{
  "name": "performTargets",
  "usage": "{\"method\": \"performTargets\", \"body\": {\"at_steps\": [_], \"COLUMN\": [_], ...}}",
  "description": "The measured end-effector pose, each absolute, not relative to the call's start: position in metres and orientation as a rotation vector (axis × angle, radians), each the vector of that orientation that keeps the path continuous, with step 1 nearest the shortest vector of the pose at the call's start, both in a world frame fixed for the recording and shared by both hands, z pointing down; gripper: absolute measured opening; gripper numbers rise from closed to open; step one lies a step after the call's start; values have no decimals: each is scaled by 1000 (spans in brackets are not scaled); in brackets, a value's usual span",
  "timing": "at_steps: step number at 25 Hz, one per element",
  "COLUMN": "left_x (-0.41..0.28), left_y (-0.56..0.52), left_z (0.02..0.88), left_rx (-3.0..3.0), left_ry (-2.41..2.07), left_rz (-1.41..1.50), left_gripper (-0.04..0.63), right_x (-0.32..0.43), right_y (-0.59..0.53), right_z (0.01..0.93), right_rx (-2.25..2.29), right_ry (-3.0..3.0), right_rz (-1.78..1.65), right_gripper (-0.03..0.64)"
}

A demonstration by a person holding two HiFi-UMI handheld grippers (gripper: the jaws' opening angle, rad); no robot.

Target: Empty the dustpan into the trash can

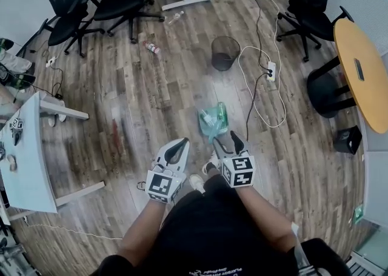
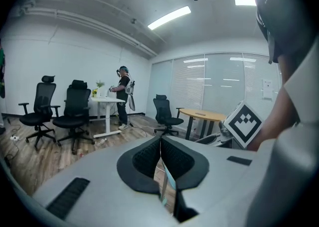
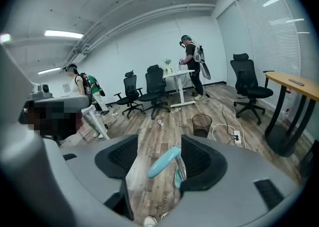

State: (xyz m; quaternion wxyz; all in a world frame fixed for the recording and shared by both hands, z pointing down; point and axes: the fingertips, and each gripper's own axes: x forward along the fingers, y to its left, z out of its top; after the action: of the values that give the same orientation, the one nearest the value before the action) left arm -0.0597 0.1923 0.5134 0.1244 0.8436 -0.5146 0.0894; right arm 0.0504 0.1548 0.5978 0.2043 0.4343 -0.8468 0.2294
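The left gripper (image 2: 160,161) has its jaws pressed together on nothing. The right gripper (image 3: 158,155) stands wide, with the teal dustpan handle (image 3: 165,161) in the gap, seemingly not pinched. The dustpan (image 1: 213,121) sits on the wood floor just ahead of the person's feet. Centre the handle between the pads, clamp firmly, then lift it level so nothing spills. The mesh trash can (image 1: 225,56) stands well beyond, with a power strip (image 1: 271,71) and its cables beside the route to avoid
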Motion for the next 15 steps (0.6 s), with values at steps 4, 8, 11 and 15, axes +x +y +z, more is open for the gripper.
{"method": "performTargets", "body": {"at_steps": [4,8,11,15], "left_x": [-52,-53,-54,-56], "left_y": [161,136,117,95], "left_z": [528,542,550,560], "left_rx": [2443,2420,2393,2360], "left_ry": [-1473,-1446,-1434,-1438], "left_rz": [307,377,421,448], "left_gripper": [23,23,23,23], "right_x": [52,45,43,41], "right_y": [134,119,105,94], "right_z": [631,661,679,705], "right_rx": [1188,1150,1157,1167], "right_ry": [-2295,-2232,-2163,-2059], "right_rz": [767,913,1014,1140], "right_gripper": [282,310,339,360]}}
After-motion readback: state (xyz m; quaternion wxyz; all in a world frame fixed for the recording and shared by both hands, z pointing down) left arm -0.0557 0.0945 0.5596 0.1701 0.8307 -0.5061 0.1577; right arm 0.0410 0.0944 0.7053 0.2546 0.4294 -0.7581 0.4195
